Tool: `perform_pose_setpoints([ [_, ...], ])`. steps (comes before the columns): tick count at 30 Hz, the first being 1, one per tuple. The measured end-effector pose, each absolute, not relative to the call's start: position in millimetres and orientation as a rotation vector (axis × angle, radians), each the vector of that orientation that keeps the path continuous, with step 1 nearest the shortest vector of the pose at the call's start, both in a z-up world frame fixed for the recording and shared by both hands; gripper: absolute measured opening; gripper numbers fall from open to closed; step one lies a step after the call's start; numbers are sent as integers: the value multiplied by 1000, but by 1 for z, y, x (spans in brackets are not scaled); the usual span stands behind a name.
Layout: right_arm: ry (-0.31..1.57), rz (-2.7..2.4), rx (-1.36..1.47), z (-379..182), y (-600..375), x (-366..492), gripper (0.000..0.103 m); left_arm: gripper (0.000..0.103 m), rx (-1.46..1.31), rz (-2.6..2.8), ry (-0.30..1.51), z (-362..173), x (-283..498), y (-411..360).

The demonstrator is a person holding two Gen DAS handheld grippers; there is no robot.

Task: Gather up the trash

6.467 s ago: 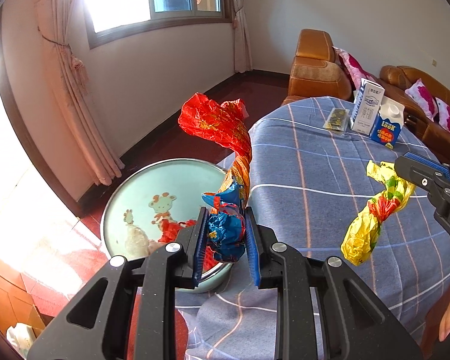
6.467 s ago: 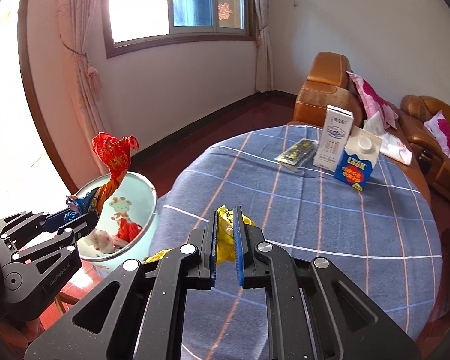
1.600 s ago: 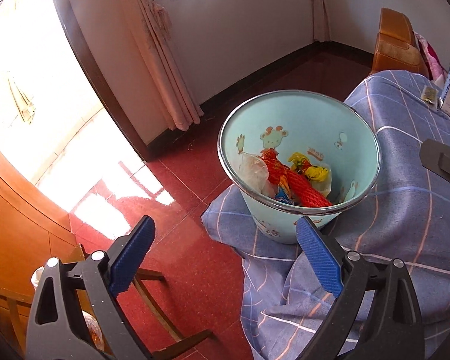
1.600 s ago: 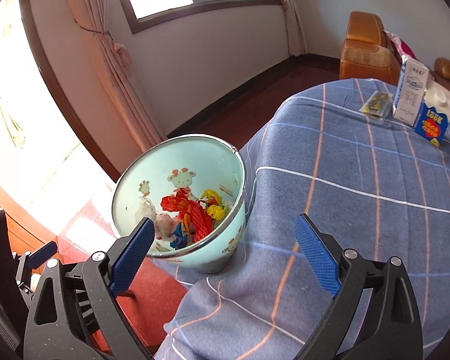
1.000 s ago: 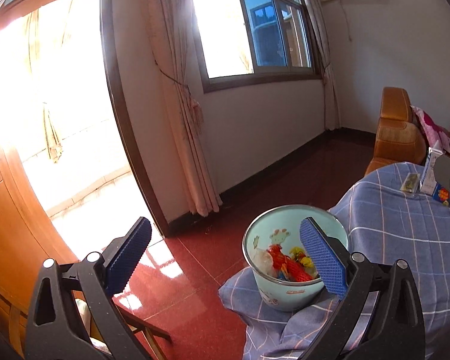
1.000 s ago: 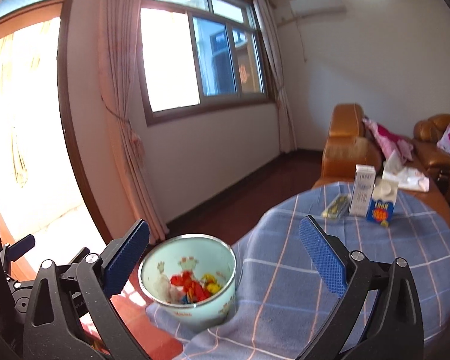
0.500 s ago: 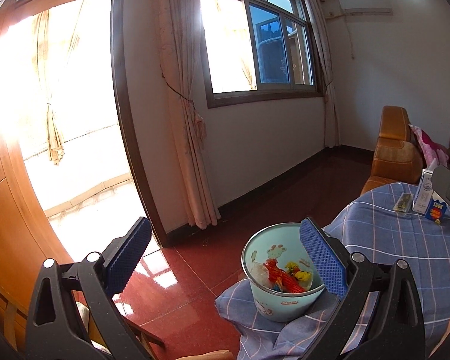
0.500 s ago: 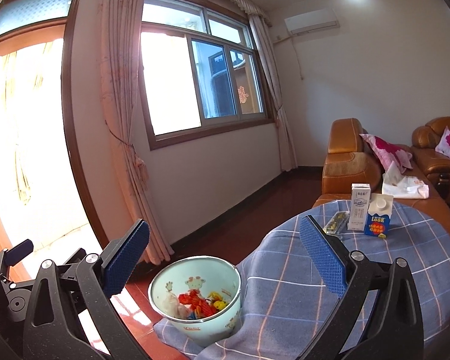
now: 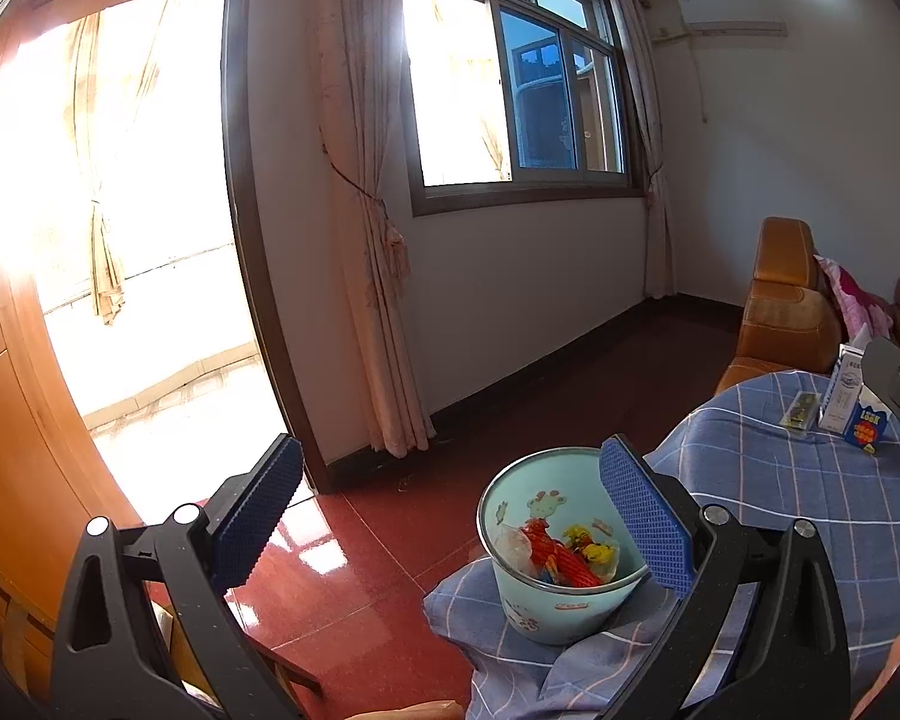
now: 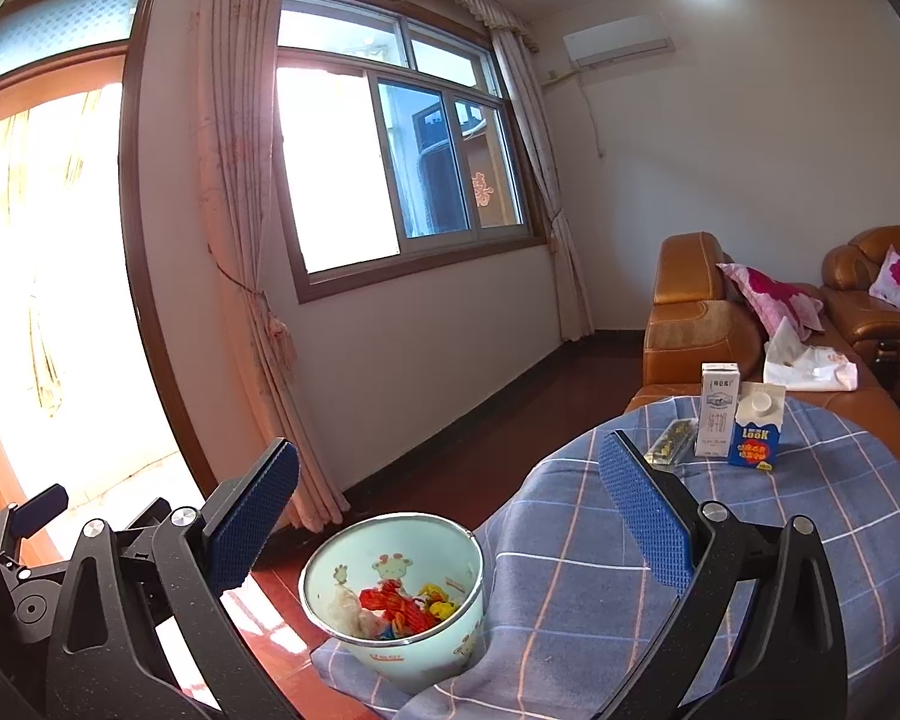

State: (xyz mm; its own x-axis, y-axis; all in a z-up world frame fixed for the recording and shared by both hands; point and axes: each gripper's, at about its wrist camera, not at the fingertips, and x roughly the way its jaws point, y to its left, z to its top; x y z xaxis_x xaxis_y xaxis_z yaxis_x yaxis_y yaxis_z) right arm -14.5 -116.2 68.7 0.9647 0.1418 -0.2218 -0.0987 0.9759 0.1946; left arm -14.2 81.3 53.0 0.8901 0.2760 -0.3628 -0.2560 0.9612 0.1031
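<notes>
A pale blue bin (image 9: 555,606) (image 10: 444,651) with cartoon animals stands on a fold of the blue checked tablecloth. Inside lie red (image 9: 561,558) (image 10: 390,600) and yellow (image 9: 591,549) (image 10: 435,594) crumpled wrappers and a whitish bag. My left gripper (image 9: 450,504) hangs wide open and empty, well above and back from the bin. My right gripper (image 10: 450,501) is also wide open and empty, raised above the bin and the table edge.
A round table with the blue checked cloth (image 10: 810,540) holds a white carton (image 10: 717,414), a blue carton (image 10: 756,432) and a small flat packet (image 10: 669,441) at its far side. Brown leather sofas (image 10: 696,312) stand behind. Red tiled floor (image 9: 354,570) lies left of the bin.
Both grippers let their wrappers go into the bin, opened wide, then rose and pulled back, so the bin now looks small and far below.
</notes>
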Motion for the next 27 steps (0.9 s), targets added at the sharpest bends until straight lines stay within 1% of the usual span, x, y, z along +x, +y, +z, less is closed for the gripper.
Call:
perform_pose_setpoints([
  [27,249,128,188,70,-114,-14,98,97,40,273,386,54,-16,82],
])
